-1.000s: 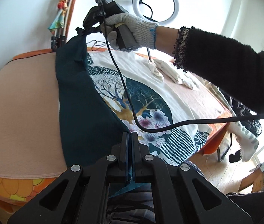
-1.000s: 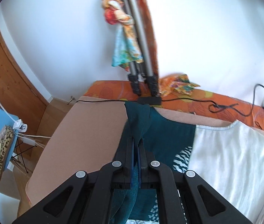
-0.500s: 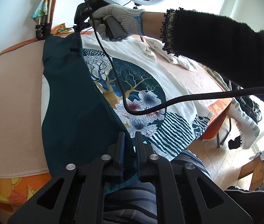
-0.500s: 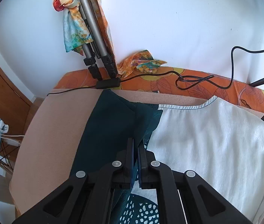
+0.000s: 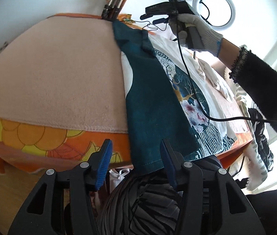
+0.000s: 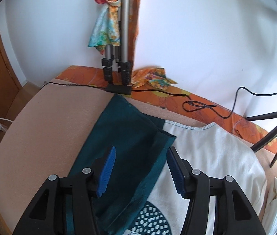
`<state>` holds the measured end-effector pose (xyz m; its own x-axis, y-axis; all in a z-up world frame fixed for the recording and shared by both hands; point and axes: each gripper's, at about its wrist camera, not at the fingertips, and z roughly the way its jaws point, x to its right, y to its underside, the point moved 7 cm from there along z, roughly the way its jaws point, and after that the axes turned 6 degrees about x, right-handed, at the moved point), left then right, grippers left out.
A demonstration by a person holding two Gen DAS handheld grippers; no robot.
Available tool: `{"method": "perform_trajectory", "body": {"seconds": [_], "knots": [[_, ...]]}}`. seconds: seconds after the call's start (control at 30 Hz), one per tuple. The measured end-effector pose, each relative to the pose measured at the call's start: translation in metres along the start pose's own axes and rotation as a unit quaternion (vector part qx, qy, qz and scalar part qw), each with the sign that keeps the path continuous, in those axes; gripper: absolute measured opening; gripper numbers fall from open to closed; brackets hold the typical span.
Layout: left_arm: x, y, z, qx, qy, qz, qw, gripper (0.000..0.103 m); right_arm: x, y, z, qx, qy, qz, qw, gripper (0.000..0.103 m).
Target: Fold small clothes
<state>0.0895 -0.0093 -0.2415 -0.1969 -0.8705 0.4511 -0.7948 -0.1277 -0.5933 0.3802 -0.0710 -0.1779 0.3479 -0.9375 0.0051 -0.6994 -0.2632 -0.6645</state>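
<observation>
Now both claws are standing open, jaws just parted: the left gripper [image 5: 135, 157] and right gripper [image 6: 141, 171] are releasing the teal side panel [image 5: 154, 98], folded toward three o'clock over the white printed T-shirt [image 6: 217, 156], completing this fold.

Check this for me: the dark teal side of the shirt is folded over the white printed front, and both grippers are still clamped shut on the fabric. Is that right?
Not quite. The teal side is folded over the white front, but both grippers stand open: the left gripper and right gripper have just been opening, pads off the cloth. Both wrist views show it.
</observation>
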Motion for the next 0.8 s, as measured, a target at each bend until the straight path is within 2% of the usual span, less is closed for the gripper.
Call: {"method": "perform_trajectory", "body": {"seconds": [0.13,0.2,0.27,0.33,0.4,0.47,0.53,0.57,0.6,0.73,0.8], "knots": [[0.003,0.008,0.01,-0.014,0.023,-0.016,0.9995,0.046,-0.031,0.007,0.017,-0.027,-0.042,-0.006,0.999,0.056],[0.008,0.011,0.012,-0.018,0.026,-0.011,0.9994,0.044,-0.042,0.012,0.032,-0.048,-0.045,-0.009,0.998,0.056],[0.008,0.013,0.014,-0.021,0.035,-0.014,0.9991,0.034,-0.051,0.017,0.049,-0.066,-0.036,-0.015,0.997,0.056],[0.008,0.015,0.016,-0.027,0.043,-0.018,0.9985,0.019,-0.06,0.023,0.063,-0.086,-0.029,-0.018,0.996,0.052],[0.01,0.017,0.017,-0.031,0.047,-0.014,0.9983,0.013,-0.065,0.03,0.076,-0.103,-0.019,-0.025,0.994,0.043],[0.013,0.018,0.019,-0.03,0.05,-0.008,0.9983,0.007,-0.069,0.037,0.085,-0.118,-0.003,-0.031,0.993,0.038],[0.014,0.017,0.017,-0.025,0.058,-0.008,0.998,0.002,-0.07,0.036,0.088,-0.11,0.005,-0.037,0.993,0.033],[0.016,0.017,0.016,-0.022,0.059,-0.005,0.998,0.002,-0.071,0.035,0.089,-0.11,0.002,-0.035,0.993,0.023],[0.017,0.017,0.013,-0.018,0.059,-0.001,0.9981,0.001,-0.069,0.035,0.089,-0.107,0.003,-0.03,0.994,0.018],[0.024,0.023,0.006,-0.016,0.046,0.029,0.9984,0.001,-0.062,0.031,0.091,-0.091,0.0,-0.008,0.996,0.014],[0.019,0.026,0.008,-0.02,0.042,0.02,0.9987,0.001,-0.06,0.03,0.091,-0.086,-0.004,0.0,0.996,0.014]]}}
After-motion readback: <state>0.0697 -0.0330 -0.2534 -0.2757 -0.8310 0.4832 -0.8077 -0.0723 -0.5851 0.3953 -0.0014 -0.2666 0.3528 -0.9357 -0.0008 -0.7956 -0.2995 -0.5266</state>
